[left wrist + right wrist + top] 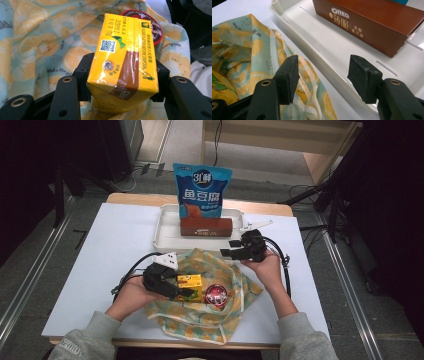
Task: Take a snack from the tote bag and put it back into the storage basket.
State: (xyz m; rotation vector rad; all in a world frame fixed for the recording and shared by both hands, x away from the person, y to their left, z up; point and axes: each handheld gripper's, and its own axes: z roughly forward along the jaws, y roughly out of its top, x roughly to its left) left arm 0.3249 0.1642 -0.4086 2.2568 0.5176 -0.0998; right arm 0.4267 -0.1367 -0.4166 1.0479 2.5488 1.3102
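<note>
Both left gripper (122,82) jaws squeeze the yellow carton (125,60) across its short width; right gripper (323,77), jaws wide, hovers empty beyond it.

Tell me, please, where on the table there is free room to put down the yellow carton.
The white table is bare left of the tray and the lemon-print cloth. A narrower strip lies right of the cloth. Inside the tray, a free strip lies in front of the brown box. The cloth is crowded: the yellow carton and the red round pack sit there.
</note>
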